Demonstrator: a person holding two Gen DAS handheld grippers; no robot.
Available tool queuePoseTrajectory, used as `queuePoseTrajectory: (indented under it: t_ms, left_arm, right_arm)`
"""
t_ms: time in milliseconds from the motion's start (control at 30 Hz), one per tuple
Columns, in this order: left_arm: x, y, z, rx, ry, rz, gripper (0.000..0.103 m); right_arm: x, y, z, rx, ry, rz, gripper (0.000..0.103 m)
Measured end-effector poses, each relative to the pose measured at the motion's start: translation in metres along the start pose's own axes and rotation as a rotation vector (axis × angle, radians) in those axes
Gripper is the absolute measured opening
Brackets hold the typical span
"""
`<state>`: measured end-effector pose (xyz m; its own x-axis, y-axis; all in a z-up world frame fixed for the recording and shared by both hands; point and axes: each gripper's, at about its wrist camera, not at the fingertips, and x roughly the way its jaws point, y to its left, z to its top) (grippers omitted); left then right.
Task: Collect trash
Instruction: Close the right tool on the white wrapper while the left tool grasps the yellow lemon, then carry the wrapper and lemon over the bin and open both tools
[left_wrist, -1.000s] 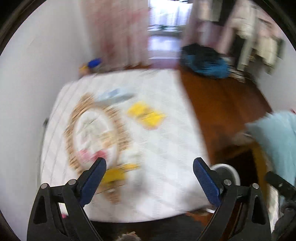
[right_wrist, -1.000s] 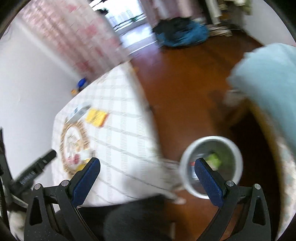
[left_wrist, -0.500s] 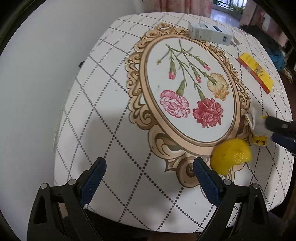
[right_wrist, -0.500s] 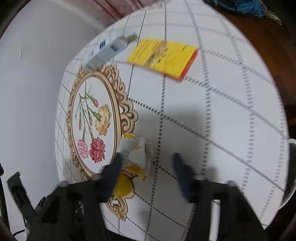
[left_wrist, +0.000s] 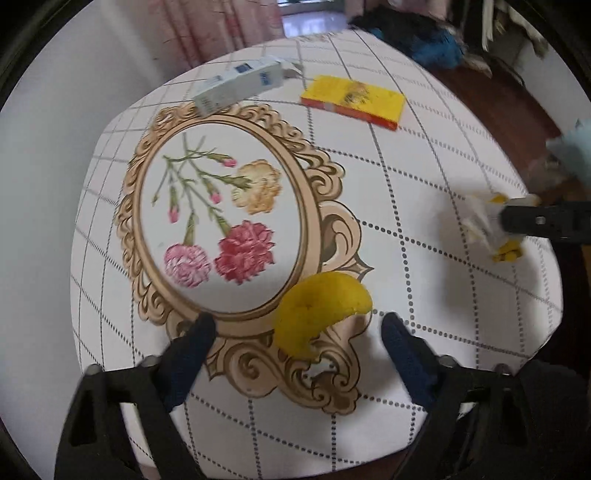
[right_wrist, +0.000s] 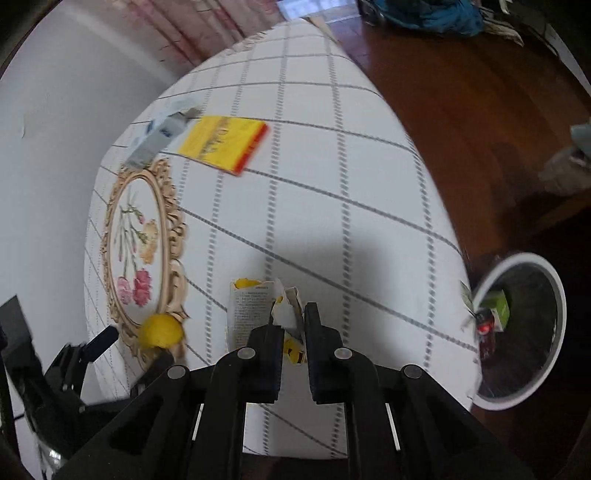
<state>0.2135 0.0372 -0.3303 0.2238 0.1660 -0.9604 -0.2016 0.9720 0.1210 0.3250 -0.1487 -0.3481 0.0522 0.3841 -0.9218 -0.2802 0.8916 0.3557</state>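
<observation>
Right gripper (right_wrist: 293, 325) is pinched nearly closed on a crumpled wrapper (right_wrist: 251, 314), white and yellow, held over the tablecloth (right_wrist: 332, 206). Left gripper (left_wrist: 295, 332) hangs wide open and empty; a yellow peel (left_wrist: 317, 317) lies on the cloth between its fingers. At 12 o'clock from that peel lie a yellow box (left_wrist: 354, 101) and, at 11, a white carton (left_wrist: 240, 85). On the floor at 3 o'clock of my right gripper stands the bin (right_wrist: 554, 325), trash already inside.
</observation>
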Motion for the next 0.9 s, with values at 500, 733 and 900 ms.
queuePoseTrajectory:
  t_ms: [500, 733, 900]
  left_arm:
    - [0.012, -0.006, 0.007, 0.009, 0.006, 0.043, 0.032]
    - [-0.002, -0.001, 0.005, -0.025, -0.022, 0.04, 0.029]
    - [-0.027, -0.005, 0.01, -0.044, -0.071, 0.032, 0.028]
  right_arm:
    - [0.022, 0.004, -0.009, -0.024, 0.044, -0.004, 0.014]
    - [0.008, 0.006, -0.009, -0.026, 0.002, 0.009, 0.012]
    - [-0.023, 0.002, -0.008, -0.017, -0.06, 0.035, 0.011]
